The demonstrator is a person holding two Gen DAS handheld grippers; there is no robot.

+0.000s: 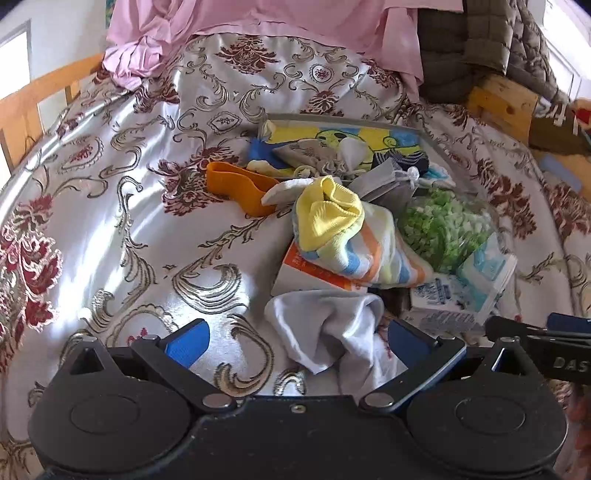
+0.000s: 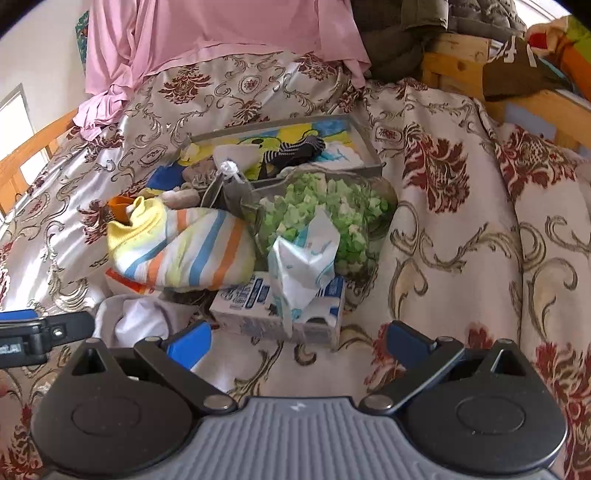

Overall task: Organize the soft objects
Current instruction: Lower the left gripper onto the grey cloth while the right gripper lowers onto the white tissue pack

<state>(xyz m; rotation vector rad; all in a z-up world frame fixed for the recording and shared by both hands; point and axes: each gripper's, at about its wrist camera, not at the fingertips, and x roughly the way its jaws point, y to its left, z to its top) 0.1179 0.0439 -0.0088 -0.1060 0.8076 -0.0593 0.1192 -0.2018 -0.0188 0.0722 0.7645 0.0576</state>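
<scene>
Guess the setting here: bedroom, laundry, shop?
Most likely a bedroom. The clutter sits on a bed with a satin floral bedspread, a wooden bed frame shows at the edge, and a pink sheet is bunched at the far end.

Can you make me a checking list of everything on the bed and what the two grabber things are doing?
Surface: bedspread with a red flower pattern, wrinkled.
Job's things: white cloth lies between the left gripper's fingers; striped sock rests on an orange-and-white packet; tray holds more small socks.
Clutter: tissue box with a tissue sticking up; bag of green bits; orange band.
Grippers: left gripper open around the white cloth; right gripper open, just short of the tissue box.
Cables: nothing seen.
Surroundings: pink sheet, wooden bed frame, quilted jacket.
</scene>
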